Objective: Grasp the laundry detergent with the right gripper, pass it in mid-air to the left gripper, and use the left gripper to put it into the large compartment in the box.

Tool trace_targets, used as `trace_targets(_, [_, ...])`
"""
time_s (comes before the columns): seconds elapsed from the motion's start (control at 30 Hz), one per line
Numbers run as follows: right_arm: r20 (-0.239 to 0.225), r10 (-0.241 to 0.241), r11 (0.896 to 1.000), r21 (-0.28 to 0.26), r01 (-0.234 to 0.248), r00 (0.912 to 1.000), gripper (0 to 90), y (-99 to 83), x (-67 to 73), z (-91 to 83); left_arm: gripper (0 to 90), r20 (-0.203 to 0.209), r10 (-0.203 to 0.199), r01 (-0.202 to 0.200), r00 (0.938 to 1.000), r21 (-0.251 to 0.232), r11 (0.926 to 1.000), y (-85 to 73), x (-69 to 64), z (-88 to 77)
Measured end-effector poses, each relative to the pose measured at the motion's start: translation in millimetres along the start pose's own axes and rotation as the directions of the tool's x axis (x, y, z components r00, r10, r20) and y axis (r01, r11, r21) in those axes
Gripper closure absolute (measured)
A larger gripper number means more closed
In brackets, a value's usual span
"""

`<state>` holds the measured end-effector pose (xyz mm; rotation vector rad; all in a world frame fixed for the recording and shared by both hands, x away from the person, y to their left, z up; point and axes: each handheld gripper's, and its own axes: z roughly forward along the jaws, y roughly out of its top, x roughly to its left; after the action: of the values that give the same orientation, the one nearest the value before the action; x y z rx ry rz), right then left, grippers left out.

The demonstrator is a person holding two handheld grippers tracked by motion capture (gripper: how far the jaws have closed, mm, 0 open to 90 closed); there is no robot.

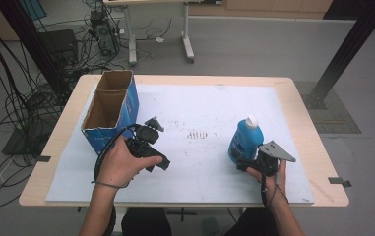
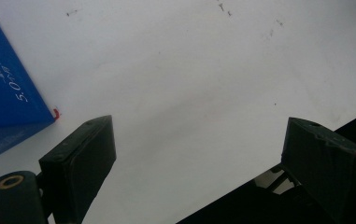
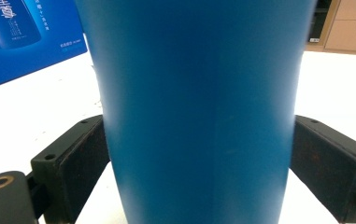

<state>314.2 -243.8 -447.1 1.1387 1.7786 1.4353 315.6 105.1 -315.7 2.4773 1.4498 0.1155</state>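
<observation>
A blue plastic bottle with a white cap (image 1: 245, 140) is seen standing upright on the white sheet (image 1: 200, 103) that covers the wooden table (image 1: 313, 132), on the right half of the sheet and towards its near edge. Its long axis is held vertical, with the cap pointed up and the base set on the sheet. The right gripper (image 1: 244, 163) is brought against the bottle's lower body from the near side, held level in the person's right hand (image 1: 272, 177). In the right gripper view the bottle (image 3: 194, 112) is framed between the two black jaws, which are pressed to its sides, so the bottle is gripped. The left gripper (image 1: 161, 161) is kept well apart from the bottle, just beside the open blue cardboard box (image 1: 110, 112) on the left of the sheet. Its jaws are spread wide over bare sheet (image 2: 189, 93), with nothing between them.
</observation>
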Motion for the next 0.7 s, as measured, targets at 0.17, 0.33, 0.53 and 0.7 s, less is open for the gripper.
trace_targets(0.17, [0.000, 0.001, 1.000, 0.000, -0.001, 1.0000, 7.8, 0.3, -1.0, -0.8, 10.4, 0.003, 0.000, 0.000, 1.0000, -0.002, 1.0000, 0.6, -0.7, 0.3])
trace_targets(0.33, [-0.002, 0.000, 1.000, 0.000, 0.000, 1.0000, 7.9, 0.2, -0.7, -0.5, 10.4, 0.006, 0.004, -0.004, 1.0000, -0.001, 1.0000, 1.1, -1.1, 0.9])
trace_targets(0.53, [-0.005, -0.002, 1.000, 0.001, 0.002, 1.0000, 7.9, -0.2, 0.4, 0.4, 10.4, 0.005, 0.000, 0.000, 1.0000, -0.001, 1.0000, 0.6, -0.4, 0.4])
trace_targets(0.7, [-0.005, -0.003, 1.000, 0.003, 0.003, 1.0000, 7.9, 0.1, 0.5, 0.4, 10.5, 0.006, 0.000, 0.000, 1.0000, 0.001, 1.0000, -0.3, 0.5, 0.9])
